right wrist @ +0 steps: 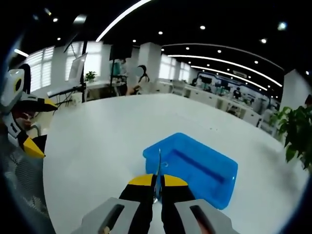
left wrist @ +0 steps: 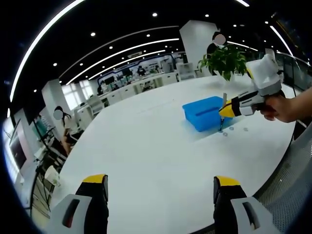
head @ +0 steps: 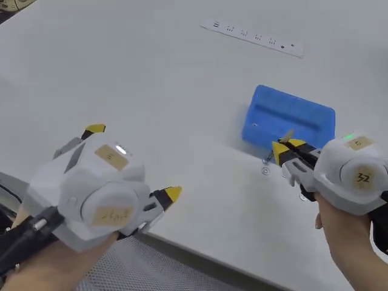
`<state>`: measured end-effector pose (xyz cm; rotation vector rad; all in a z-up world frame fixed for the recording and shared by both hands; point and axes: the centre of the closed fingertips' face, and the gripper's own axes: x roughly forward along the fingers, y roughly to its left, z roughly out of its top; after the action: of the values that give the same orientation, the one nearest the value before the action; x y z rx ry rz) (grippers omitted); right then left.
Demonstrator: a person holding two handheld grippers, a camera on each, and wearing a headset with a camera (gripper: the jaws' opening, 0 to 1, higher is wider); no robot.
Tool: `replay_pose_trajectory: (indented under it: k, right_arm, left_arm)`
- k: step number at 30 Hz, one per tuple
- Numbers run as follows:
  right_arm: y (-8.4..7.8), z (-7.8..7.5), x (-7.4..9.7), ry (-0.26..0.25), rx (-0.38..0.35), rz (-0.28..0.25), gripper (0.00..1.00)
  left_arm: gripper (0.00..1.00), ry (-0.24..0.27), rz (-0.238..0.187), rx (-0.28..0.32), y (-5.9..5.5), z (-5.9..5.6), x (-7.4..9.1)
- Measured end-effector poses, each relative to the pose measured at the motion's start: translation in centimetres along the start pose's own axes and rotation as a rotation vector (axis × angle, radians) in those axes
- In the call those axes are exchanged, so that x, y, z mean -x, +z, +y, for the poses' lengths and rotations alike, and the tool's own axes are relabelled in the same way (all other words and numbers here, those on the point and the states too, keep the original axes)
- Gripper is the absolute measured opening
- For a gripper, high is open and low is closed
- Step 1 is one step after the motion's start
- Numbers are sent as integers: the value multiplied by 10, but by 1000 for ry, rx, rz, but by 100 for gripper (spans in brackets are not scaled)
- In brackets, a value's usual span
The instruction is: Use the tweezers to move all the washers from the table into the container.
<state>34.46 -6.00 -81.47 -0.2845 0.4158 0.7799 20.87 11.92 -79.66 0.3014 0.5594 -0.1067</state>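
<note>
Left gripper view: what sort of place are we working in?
Probably a large open-plan office or lab: curved ceiling light strips, rows of desks behind the big white table, and a potted plant.

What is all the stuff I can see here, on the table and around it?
table: one, white, under everything
container: one, blue, on the table
washers: about three, silvery, on the table beside the container
tweezers: one, metal, tip down near the washers
power strip: one, white, table's far side
potted plant: one, green, beyond the table
left tongs: grey, yellow-black tips, open
right tongs: same colours, shut on the tweezers
hands: two, one per tongs
</note>
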Motion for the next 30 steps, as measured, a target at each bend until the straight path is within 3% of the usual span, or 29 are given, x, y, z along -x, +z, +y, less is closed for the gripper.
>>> replay_pose_trajectory:
  k: [14,30]
  right_arm:
    - [1,-1,15,37,-52,24,0]
    - [46,-2,26,62,-46,-33,0]
  left_arm:
    - [92,5,-25,13,3,2,1]
    - [91,7,-21,6,3,1,1]
